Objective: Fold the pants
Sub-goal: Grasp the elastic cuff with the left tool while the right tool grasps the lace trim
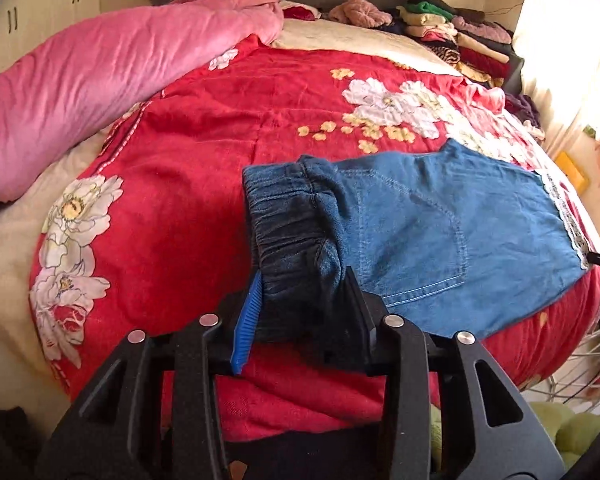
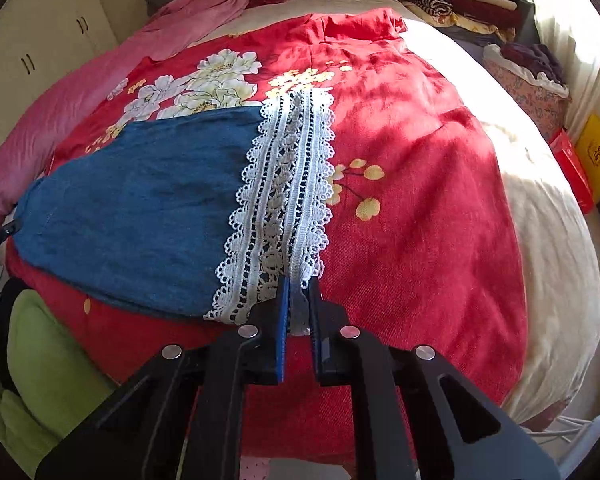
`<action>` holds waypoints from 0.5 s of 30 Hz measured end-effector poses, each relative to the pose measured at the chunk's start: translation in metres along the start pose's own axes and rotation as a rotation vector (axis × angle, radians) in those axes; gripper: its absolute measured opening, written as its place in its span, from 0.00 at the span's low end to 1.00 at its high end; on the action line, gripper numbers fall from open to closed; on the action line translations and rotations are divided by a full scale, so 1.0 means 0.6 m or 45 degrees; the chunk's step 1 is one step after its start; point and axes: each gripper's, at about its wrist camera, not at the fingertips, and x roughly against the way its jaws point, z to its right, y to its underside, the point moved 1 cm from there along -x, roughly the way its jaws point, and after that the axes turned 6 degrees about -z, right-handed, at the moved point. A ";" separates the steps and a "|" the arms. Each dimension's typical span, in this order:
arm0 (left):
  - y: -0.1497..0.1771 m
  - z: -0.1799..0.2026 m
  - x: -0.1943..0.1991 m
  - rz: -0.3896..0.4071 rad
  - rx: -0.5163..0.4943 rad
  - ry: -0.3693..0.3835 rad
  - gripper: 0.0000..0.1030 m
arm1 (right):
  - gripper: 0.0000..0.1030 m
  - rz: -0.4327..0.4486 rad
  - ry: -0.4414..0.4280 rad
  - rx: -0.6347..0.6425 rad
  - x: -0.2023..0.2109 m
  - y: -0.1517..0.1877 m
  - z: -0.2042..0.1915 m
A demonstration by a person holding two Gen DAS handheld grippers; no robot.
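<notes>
My left fingers (image 1: pixel 256 300) are closed on the gathered elastic waistband (image 1: pixel 288 216) of the pants (image 1: pixel 440 216); the dark bunched band fills the gap between the blue pad and the black one, so the grip there looks firm. My right fingers (image 2: pixel 283 304) are drawn narrow around the near corner of the white lace hem (image 2: pixel 284 184); a strip of lace sits between them, and I judge it pinched, though only thinly.

The pants lie flat on the red floral blanket (image 2: pixel 412 200) of the bed (image 2: pixel 556 240), near its front edge; the denim looks already doubled leg on leg, with a back pocket facing up in the left view. Their long axis runs crosswise between my two hands: waistband at my left gripper (image 1: pixel 300 292), hem at my right gripper (image 2: pixel 299 304); each end lies directly ahead of its own fingers, so neither hand is better placed than the other.

The coming fold, as I judge it, turns on that axis: one end must travel along it to meet the other. The lace end is lighter and thinner; I would expect it to be the easier to carry over, and the likelier to slip.
</notes>
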 end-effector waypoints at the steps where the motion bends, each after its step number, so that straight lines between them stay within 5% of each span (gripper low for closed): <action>1: -0.001 -0.003 -0.005 -0.006 0.010 0.001 0.34 | 0.14 -0.003 -0.009 -0.019 -0.004 0.001 0.003; 3: 0.000 -0.004 -0.004 0.005 0.002 -0.007 0.37 | 0.18 0.001 -0.001 -0.028 -0.003 0.001 0.005; 8: -0.003 -0.020 0.012 0.049 0.025 -0.031 0.49 | 0.46 0.080 0.002 -0.058 0.036 0.002 0.016; 15: -0.020 0.028 0.073 0.166 -0.054 -0.068 0.64 | 0.56 0.218 -0.053 0.027 0.076 -0.002 -0.027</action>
